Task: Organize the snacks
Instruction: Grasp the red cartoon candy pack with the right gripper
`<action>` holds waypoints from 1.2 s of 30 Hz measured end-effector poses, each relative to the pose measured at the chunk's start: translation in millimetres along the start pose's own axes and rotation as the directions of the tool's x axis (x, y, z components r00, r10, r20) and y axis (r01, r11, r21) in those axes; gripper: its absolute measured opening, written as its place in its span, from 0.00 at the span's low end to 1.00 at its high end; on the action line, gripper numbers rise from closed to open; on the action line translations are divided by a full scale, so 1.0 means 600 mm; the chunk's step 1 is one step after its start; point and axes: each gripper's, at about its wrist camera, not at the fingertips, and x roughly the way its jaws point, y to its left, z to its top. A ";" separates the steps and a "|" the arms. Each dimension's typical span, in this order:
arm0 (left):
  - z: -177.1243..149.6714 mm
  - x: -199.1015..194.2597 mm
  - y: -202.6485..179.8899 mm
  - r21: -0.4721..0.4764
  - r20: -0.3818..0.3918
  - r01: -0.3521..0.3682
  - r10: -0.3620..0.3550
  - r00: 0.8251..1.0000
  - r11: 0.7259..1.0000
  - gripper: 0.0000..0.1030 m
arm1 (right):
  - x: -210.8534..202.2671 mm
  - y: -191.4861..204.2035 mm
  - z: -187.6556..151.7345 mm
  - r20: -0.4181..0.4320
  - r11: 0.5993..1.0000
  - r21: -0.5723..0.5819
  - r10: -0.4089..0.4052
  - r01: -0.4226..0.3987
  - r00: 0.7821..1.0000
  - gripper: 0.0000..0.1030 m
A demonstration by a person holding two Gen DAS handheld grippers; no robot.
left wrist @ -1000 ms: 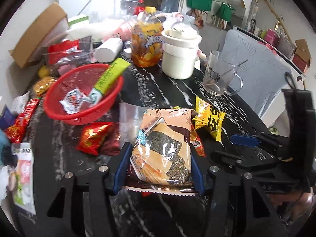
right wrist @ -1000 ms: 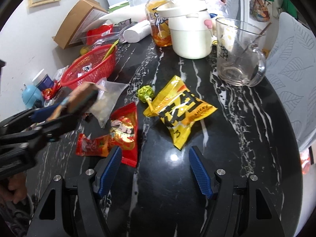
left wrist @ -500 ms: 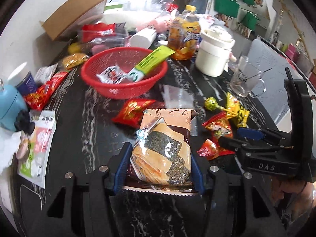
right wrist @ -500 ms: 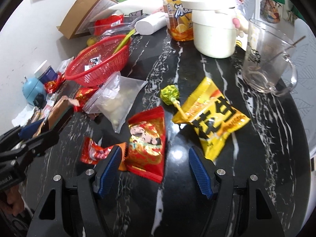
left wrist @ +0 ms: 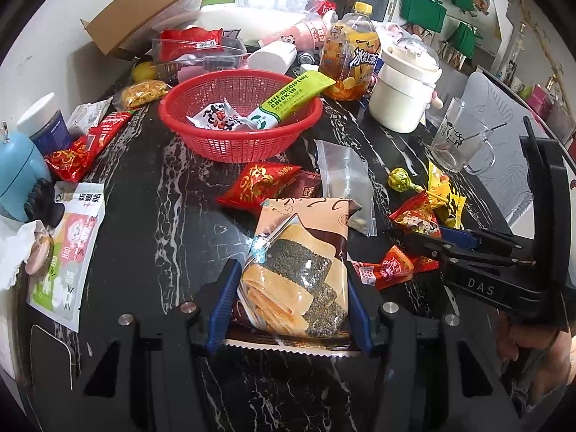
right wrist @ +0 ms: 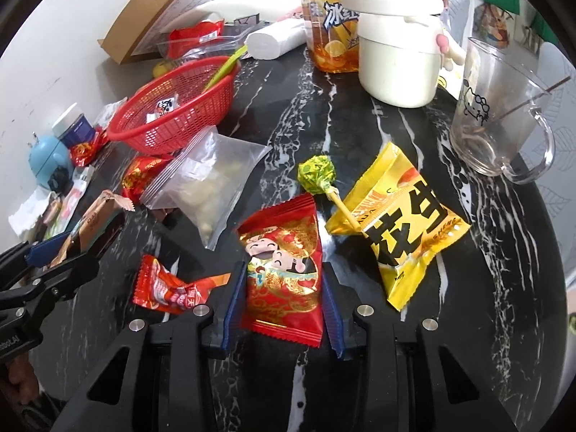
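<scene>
Since half a second back, my right tongs (right wrist: 284,300) have slid forward over the red packet (right wrist: 282,270), which now sits right between the blue pads; it was lying out ahead of them before. The red basket (left wrist: 239,136) also looks a bit bigger in the left wrist view, so that side has crept closer.

Left tongs (left wrist: 289,297) are clamped on the seaweed cracker pack (left wrist: 297,262), low centre of the frame, with the basket well up above it toward the upper middle. Two snacks are in there already, including the green stick pack (left wrist: 291,99).

Right side: the pads touch or nearly touch both edges of the red packet, but I can't tell whether they're actually squeezing it yet. It sits flat on the black counter (right wrist: 486,288) at lower centre, with the yellow bag (right wrist: 399,226) to its right and the lollipop (right wrist: 316,174) just above.

My read is I'm mid-carry with the crackers and setting up a second grab. Next move needs the left side over the basket rim before letting go, and the right pinching firmly, since that foil wrapper looks slippery.
</scene>
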 end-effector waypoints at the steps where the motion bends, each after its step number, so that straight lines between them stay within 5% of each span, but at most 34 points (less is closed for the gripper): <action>1: 0.000 0.000 0.000 0.001 0.000 -0.001 0.001 1.000 1.000 0.53 | -0.001 0.000 -0.001 0.001 1.000 0.002 0.002 -0.002 1.000 0.37; 21: 0.004 -0.022 -0.036 0.047 0.024 0.044 -0.045 0.999 0.998 0.53 | -0.076 -0.012 -0.034 0.054 1.000 0.020 0.008 -0.009 0.998 0.37; 36: 0.019 -0.078 -0.062 0.082 0.112 0.083 -0.092 0.989 0.993 0.53 | -0.150 0.010 -0.038 0.147 0.998 -0.014 0.056 -0.054 0.987 0.37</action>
